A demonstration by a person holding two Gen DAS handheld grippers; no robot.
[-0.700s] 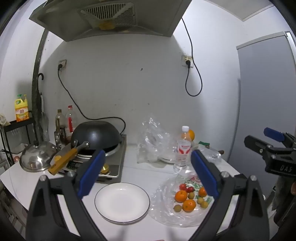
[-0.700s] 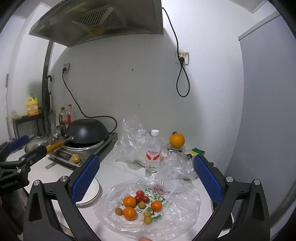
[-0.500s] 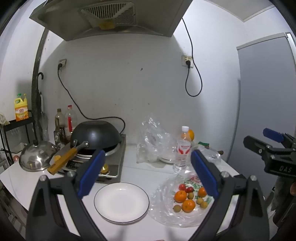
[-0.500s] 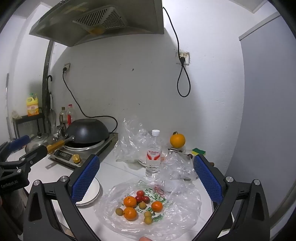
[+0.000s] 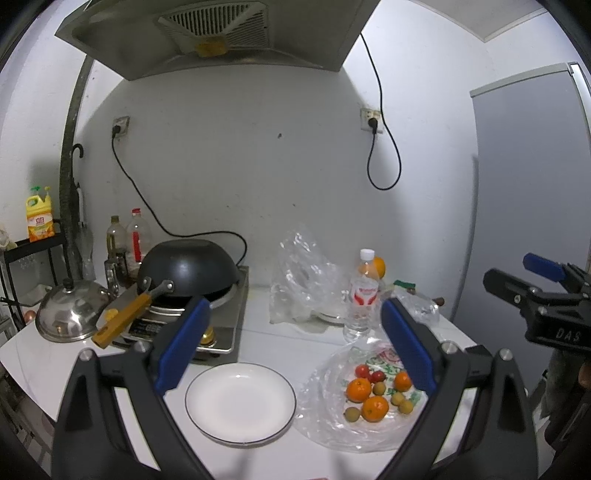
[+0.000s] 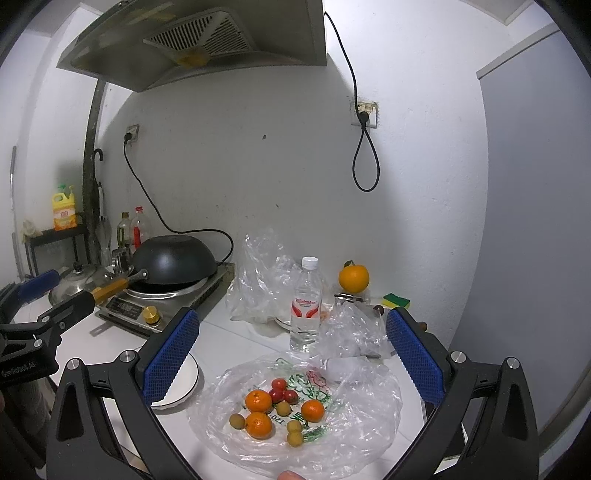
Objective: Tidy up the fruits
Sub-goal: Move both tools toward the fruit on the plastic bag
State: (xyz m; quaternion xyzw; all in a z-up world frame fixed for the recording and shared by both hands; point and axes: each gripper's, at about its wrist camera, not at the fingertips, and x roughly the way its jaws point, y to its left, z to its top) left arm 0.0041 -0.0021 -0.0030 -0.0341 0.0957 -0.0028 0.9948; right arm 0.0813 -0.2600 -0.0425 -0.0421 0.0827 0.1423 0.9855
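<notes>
White table (image 5: 280, 332) is seen carrying everything, in a small kitchen corner. Nearest, the left gripper (image 5: 291, 347) is held above the table with its blue pads spread wide and nothing between them; the right gripper (image 6: 291, 354) is likewise held wide apart and empty, poised over the fruit. Just below and ahead of the left gripper, an empty white plate (image 5: 240, 402) with a dark rim is laid flat on the table. Beside it to the right, a flattened clear plastic bag (image 6: 351, 435) is spread out, and the fruits (image 6: 280, 406) are gathered on it: three small oranges, a few red cherry tomatoes and several small tan round fruits, lying close together, some touching. None is on the plate. Beyond the bag, a water bottle (image 6: 306, 302) with a white cap is stood upright, with crumpled clear bags (image 6: 258, 280) beside it. Further left, an induction cooker (image 5: 218, 314) is seen with a black wok (image 5: 188, 269) upside down on it, its yellow handle pointing toward the camera, and a steel lid (image 5: 70, 314) rested just beside. At the back, a large orange (image 6: 354, 277) is perched near the wall, with a green and yellow sponge (image 6: 396, 300) to its right. Overhead, a range hood (image 5: 214, 33) is mounted.
</notes>
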